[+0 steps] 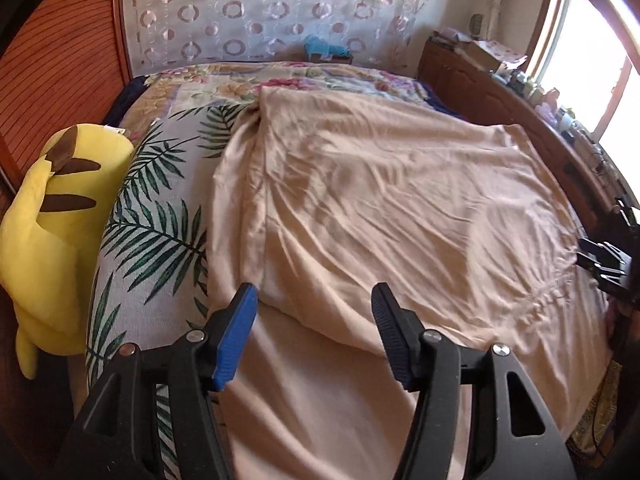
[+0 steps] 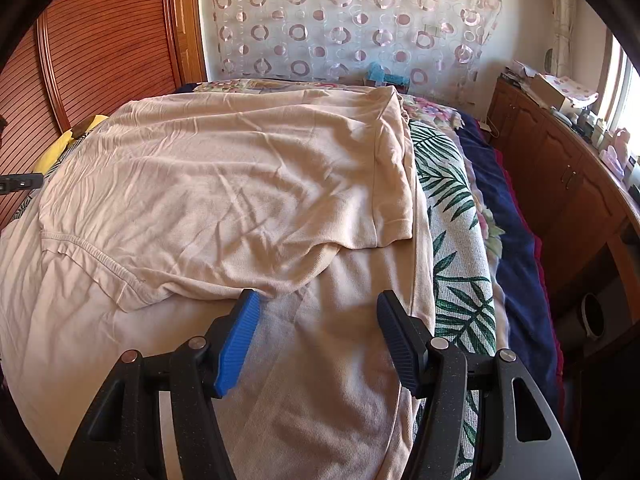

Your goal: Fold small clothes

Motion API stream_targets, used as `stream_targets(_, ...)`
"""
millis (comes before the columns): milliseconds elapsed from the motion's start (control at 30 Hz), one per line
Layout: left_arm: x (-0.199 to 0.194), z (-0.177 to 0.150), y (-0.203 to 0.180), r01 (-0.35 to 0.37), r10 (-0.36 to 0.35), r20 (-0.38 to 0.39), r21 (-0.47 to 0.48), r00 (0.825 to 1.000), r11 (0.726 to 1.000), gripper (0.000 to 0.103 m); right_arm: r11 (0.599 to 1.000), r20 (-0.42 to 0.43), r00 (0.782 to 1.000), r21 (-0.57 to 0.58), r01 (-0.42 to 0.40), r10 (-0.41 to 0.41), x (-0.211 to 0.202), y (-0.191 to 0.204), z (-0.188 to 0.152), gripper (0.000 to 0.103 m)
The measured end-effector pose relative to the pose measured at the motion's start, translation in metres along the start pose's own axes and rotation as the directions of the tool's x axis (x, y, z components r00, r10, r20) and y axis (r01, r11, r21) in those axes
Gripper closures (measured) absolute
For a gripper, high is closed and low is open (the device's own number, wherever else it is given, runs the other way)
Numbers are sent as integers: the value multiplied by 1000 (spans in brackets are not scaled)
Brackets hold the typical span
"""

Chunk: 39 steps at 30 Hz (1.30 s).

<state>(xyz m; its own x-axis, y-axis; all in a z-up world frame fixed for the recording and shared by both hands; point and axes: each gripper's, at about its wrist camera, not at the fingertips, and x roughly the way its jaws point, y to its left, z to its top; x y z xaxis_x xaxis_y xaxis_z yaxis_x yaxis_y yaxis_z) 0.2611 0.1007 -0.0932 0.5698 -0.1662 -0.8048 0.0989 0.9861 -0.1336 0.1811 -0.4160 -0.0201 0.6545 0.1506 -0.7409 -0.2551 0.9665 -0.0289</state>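
Observation:
A beige T-shirt (image 1: 380, 200) lies spread on the bed, with its upper part folded over the lower layer. In the right wrist view the T-shirt (image 2: 224, 184) shows its neckline at the left and a sleeve folded in at the right. My left gripper (image 1: 314, 304) hovers open over the near fold edge, with nothing between its blue pads. My right gripper (image 2: 316, 308) is open too, just above the lower layer near the fold, and holds nothing. At the right edge of the left wrist view, the right gripper (image 1: 602, 262) shows as a black shape.
A yellow plush toy (image 1: 52, 216) leans at the bed's left side. The T-shirt lies on a palm-leaf cover (image 1: 160, 216) over a floral quilt. Along the right run a wooden cabinet (image 2: 560, 184) with clutter on top and a bright window. A blue toy (image 1: 324, 50) sits by the curtain.

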Motion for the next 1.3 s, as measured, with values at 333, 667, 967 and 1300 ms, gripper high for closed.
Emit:
stream_targets(333,12,-3,14,-27,27,20,-14,999,1000,43,1000,0,1000,0,0,0,0,0,0,40)
stream_targets(667,12,-13,10,-55,49,96,70,994,996,51,1000,1,1000,-2,1,-1,1,0,0,40)
stream_targets(967,13,-13,6,-80,73,92,77,993,994,51,989,42,997,129,-72,67,-8,-29,9,40)
stream_targets(1300,13,-13,4,-81,74,92,77,993,994,51,981,-16,999,193,-26,29,25,-52,43,58)
